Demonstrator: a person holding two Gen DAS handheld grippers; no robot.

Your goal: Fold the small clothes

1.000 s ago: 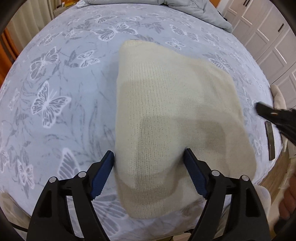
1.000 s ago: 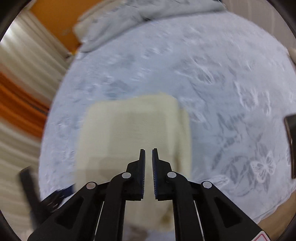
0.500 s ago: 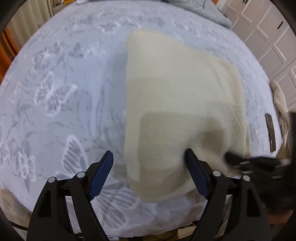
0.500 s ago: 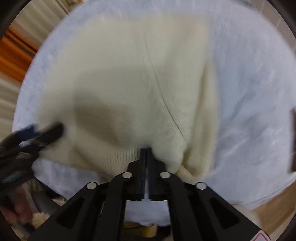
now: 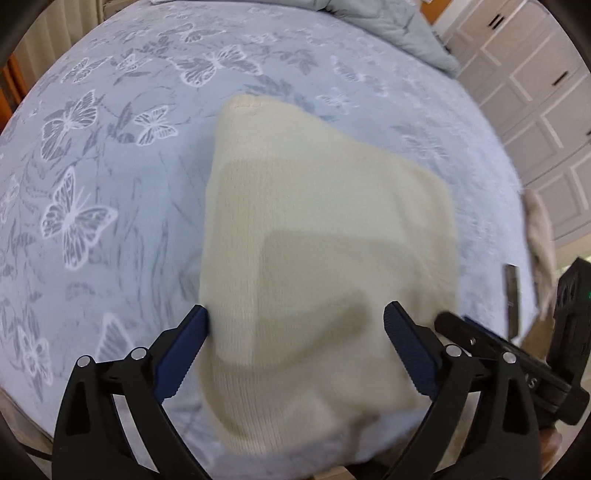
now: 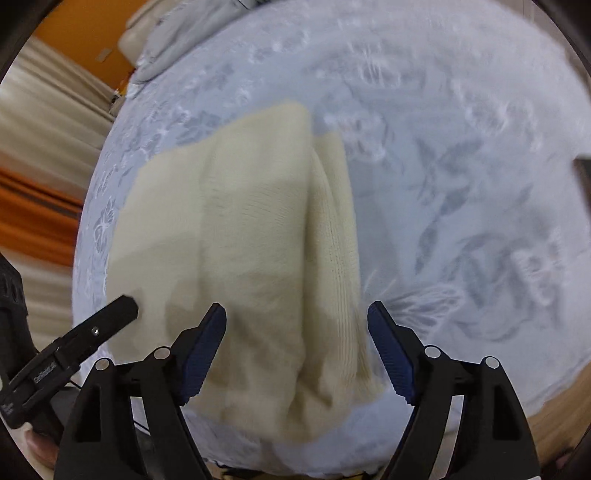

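On butterfly-print bedspread [image 5: 110,155], cream knit [image 5: 325,236]

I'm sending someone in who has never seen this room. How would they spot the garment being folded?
Find the bed with the pale blue butterfly-print sheet. Near its front edge lies the cream knitted garment, folded into a flat block. It is the only plain, ribbed cream piece on the printed sheet; the beige cloth hangs off the bed's side edge and the grey quilt is bunched at the far end.
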